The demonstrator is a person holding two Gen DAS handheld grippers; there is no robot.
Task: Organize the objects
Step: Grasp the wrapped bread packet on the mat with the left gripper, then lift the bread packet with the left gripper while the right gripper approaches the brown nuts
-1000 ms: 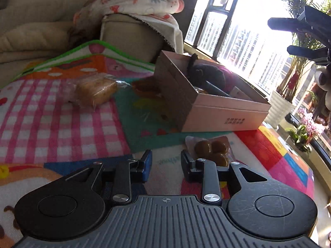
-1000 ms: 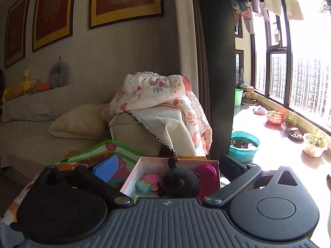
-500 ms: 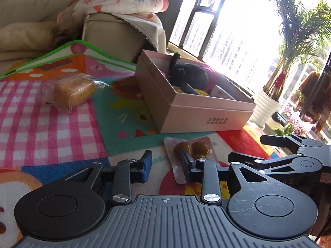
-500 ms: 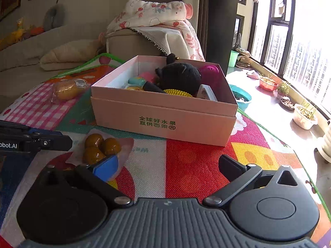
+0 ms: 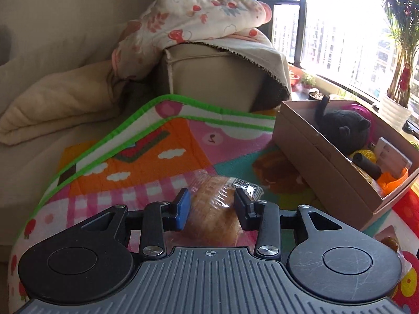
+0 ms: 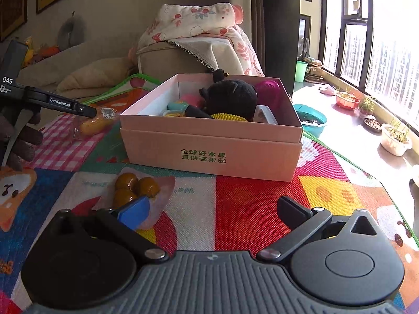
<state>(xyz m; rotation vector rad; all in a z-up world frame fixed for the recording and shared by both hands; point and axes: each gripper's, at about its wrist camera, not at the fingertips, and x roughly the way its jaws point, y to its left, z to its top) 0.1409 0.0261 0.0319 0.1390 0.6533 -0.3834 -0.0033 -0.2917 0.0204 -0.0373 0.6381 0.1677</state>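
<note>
Two grippers at work over the bright play mat (image 6: 248, 196). Down at the left gripper (image 5: 211, 210): straddling the wrapped bread roll (image 5: 209, 222), blue pad on one flank, black pad on the other. Just been spreading those fingers wider, with the roll sitting right between them. Looks released rather than clamped, pads just beside the crinkled wrapper, roll resting on the pink checked patch of the mat. Seen from the right wrist, held by a dark gloved hand (image 6: 15, 141) at the left edge.

Over to the right gripper (image 6: 212, 209): fingers spread wide, gripping nothing, only red and white mat between them. Close by its blue pad, a clear packet of three brown balls (image 6: 136, 185), lying flat on the mat just in front of the box.

Beyond that, the pink cardboard box (image 6: 209, 151), open-topped, green print on its front wall. Packed inside: a black plush toy (image 6: 230, 99), something yellow and ribbed, something magenta at the back. Behind it all, a beige sofa arm draped with a flowered blanket (image 6: 199, 21).
</note>
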